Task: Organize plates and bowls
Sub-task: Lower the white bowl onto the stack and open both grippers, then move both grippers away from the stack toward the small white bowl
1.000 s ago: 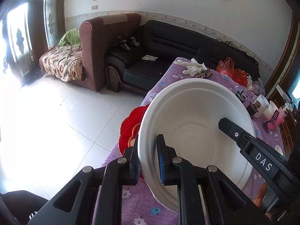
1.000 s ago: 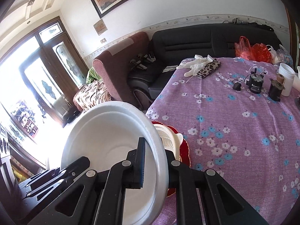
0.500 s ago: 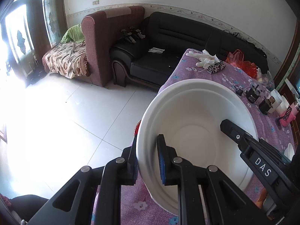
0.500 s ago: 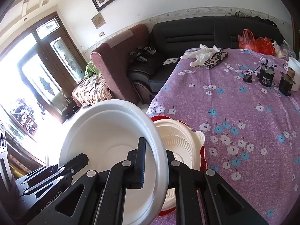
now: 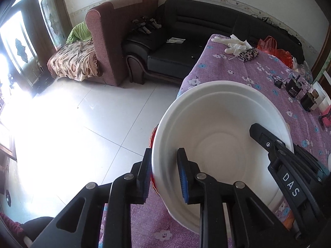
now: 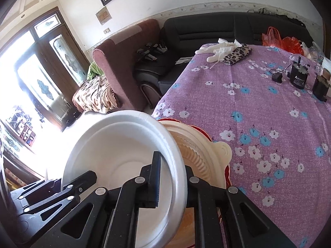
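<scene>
We hold a white bowl [image 5: 223, 136] between our two tools, at the near left corner of the desk [image 6: 269, 107], which wears a purple cloth with white and blue flowers. The left tool [image 5: 164, 173] straddles the bowl's left rim: its outer pad lies against the outside wall, while the blue inner pad [image 5: 183, 177] stands a little clear of the inner wall. Its jaws have just been opening, with the rim between them, so the gap is narrow but slack and no longer pinches. The right tool [image 6: 172, 177] grips the opposite rim, one pad inside and one outside, jaws nearly closed on the thin wall; in the left wrist view its black finger marked DAS reaches into the bowl from the right.

The bowl tilts, its mouth turned toward the left tool. Just beyond it in the right wrist view sits a cream ribbed plate [image 6: 198, 157] with a small side handle, resting on a red plate [image 6: 206, 133] whose edge peeks out around it. Whether the bowl touches the cream plate we cannot tell.

Farther along the desk lie white gloves [image 6: 219, 48], a leopard-print pouch [image 6: 238, 54] and a small black device [image 6: 299, 76] with its cable. A black sofa [image 5: 186, 33] and a brown armchair [image 5: 115, 26] stand on the tiled floor behind.
</scene>
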`<state>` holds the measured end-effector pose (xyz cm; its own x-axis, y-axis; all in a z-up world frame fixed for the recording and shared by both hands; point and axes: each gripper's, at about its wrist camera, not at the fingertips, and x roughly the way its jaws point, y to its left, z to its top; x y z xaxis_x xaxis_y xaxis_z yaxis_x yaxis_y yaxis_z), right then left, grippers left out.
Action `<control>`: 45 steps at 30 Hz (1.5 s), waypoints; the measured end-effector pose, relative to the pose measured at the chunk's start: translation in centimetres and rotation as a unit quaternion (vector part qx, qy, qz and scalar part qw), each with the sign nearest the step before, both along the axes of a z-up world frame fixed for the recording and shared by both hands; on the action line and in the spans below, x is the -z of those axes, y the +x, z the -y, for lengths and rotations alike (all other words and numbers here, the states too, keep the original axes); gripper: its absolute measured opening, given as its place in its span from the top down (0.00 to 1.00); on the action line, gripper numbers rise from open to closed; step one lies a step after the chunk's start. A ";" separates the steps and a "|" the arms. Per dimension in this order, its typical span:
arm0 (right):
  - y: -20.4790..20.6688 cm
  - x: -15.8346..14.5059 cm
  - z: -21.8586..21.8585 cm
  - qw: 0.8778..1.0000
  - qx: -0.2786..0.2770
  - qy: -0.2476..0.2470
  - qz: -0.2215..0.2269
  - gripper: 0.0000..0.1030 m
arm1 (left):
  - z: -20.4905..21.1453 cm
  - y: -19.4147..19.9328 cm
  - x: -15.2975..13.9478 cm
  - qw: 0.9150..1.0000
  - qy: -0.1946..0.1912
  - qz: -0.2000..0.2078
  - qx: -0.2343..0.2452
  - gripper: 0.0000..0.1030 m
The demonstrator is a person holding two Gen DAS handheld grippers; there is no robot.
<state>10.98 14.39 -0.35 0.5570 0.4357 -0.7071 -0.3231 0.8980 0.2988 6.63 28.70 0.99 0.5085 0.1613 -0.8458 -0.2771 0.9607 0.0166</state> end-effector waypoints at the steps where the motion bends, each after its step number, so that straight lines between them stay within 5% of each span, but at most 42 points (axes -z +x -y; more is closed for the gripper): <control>1: -0.1 -0.1 -0.1 1.000 0.003 -0.008 0.009 0.86 | 0.0 -0.1 -0.3 1.000 0.006 0.002 -0.002 0.71; 7: -0.9 -1.3 -0.1 0.997 0.021 -0.046 0.063 0.86 | 0.1 -1.0 -2.2 0.998 0.052 0.023 -0.014 0.55; 14: -0.9 -1.0 -0.3 0.995 0.021 -0.071 0.069 0.86 | -0.6 -1.8 -2.3 0.998 0.053 0.024 -0.023 0.55; 18: -2.3 -1.7 -2.2 0.981 0.017 -0.154 0.120 0.85 | -1.1 -2.5 -2.4 0.998 0.046 0.025 -0.029 0.55; 21: -3.4 -2.8 -3.1 0.971 0.012 -0.180 0.155 0.75 | -1.3 -3.0 -2.6 0.998 0.039 0.028 -0.030 0.55; 24: -4.1 -3.8 -3.2 0.970 0.015 -0.174 0.170 0.64 | -1.2 -3.4 -2.8 0.998 0.037 0.031 -0.029 0.55; 45: -5.8 -6.6 5.8 0.979 0.100 -0.043 0.172 0.64 | 0.8 -5.6 -2.4 0.999 0.024 0.034 -0.015 0.55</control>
<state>5.19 8.60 6.25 0.8363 0.2405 -0.4926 -0.2067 0.9706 0.1231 1.06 27.86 3.42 0.5591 0.2170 -0.8002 -0.3072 0.9507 0.0432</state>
